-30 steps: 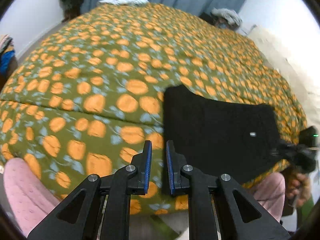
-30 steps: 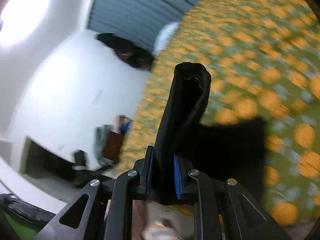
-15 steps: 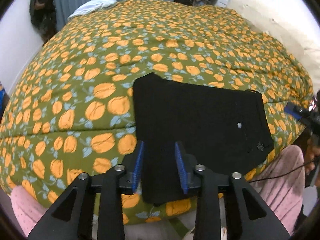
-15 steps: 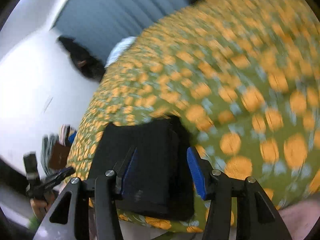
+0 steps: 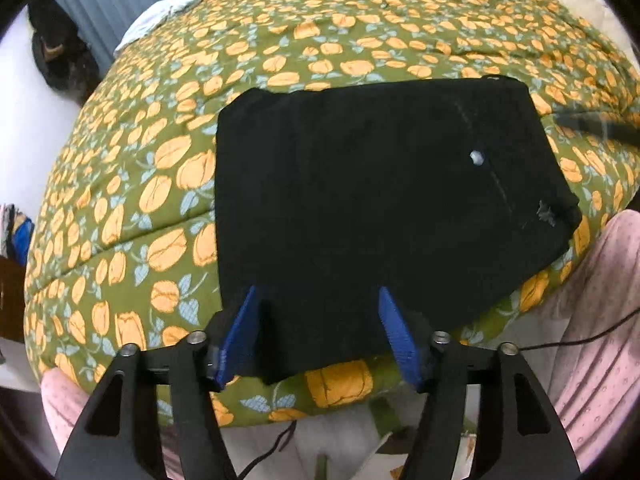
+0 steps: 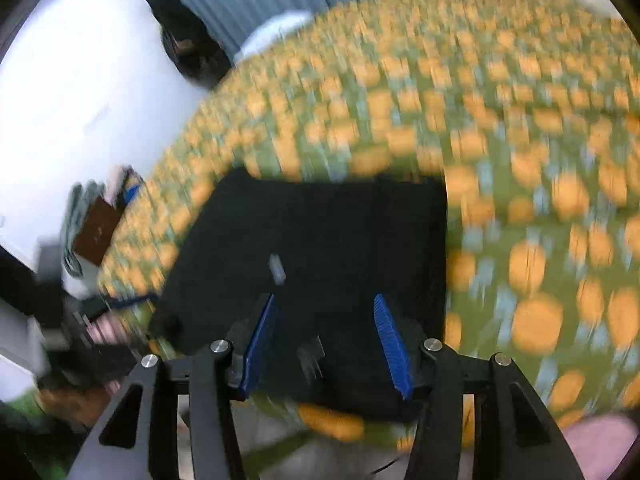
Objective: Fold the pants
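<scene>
Black pants (image 5: 360,200), folded into a flat block, at frame centre on the floral quilt (image 5: 132,184), near its lower edge. Left gripper (image 5: 320,332) at bottom centre, spread wide, holding nothing, blue pads (image 5: 240,332) over the pants' near edge. Right gripper (image 6: 324,340) likewise wide apart and empty, above the pants (image 6: 320,232); view blurred.

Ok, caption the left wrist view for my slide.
Open left gripper above folded black pants on the tulip-print bedspread.
</scene>
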